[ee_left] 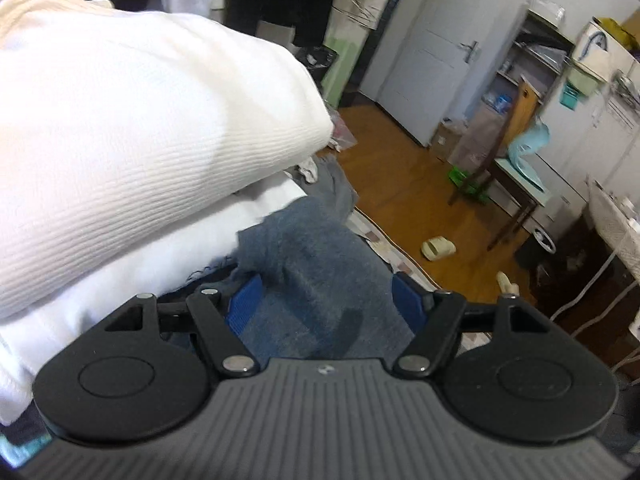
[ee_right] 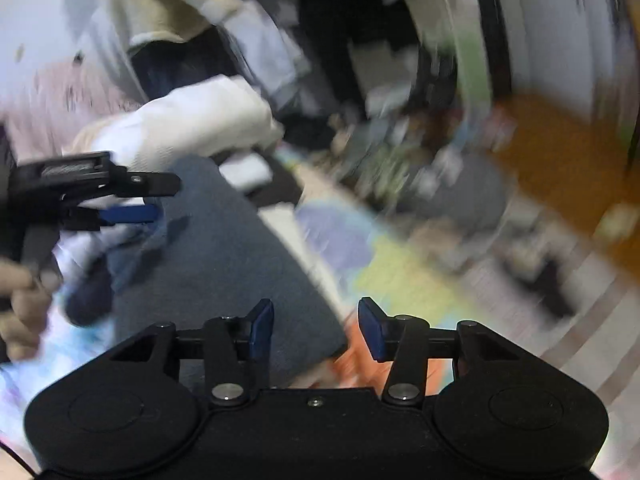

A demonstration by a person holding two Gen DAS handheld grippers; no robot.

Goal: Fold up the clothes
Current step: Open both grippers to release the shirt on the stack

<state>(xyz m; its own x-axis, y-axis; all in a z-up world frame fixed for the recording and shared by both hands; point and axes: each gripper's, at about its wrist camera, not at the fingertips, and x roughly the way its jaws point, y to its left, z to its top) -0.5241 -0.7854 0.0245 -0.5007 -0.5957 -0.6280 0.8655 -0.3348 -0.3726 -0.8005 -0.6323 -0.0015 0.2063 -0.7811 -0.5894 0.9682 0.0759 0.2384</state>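
Note:
A folded grey-blue fuzzy garment [ee_left: 320, 272] lies on the bed, also seen in the blurred right wrist view [ee_right: 224, 260]. My left gripper [ee_left: 326, 304] is open, its blue pads [ee_left: 244, 308] wide apart on either side of the garment's edge. From the right wrist view the left gripper [ee_right: 156, 200] sits at the garment's far left side, held by a hand [ee_right: 20, 304]. My right gripper [ee_right: 316, 328] is open over the garment's near right corner. A stack of folded white clothes [ee_left: 140, 120] rises just left of the grey garment and shows in the right wrist view too [ee_right: 200, 120].
The patterned bed sheet [ee_right: 400, 272] spreads to the right, with an orange patch [ee_right: 352, 364] below my right gripper. Beyond the bed edge are a wooden floor [ee_left: 400, 168], a slipper [ee_left: 438, 248], a chair [ee_left: 508, 168] and a white door [ee_left: 432, 52]. Loose clothes hang behind.

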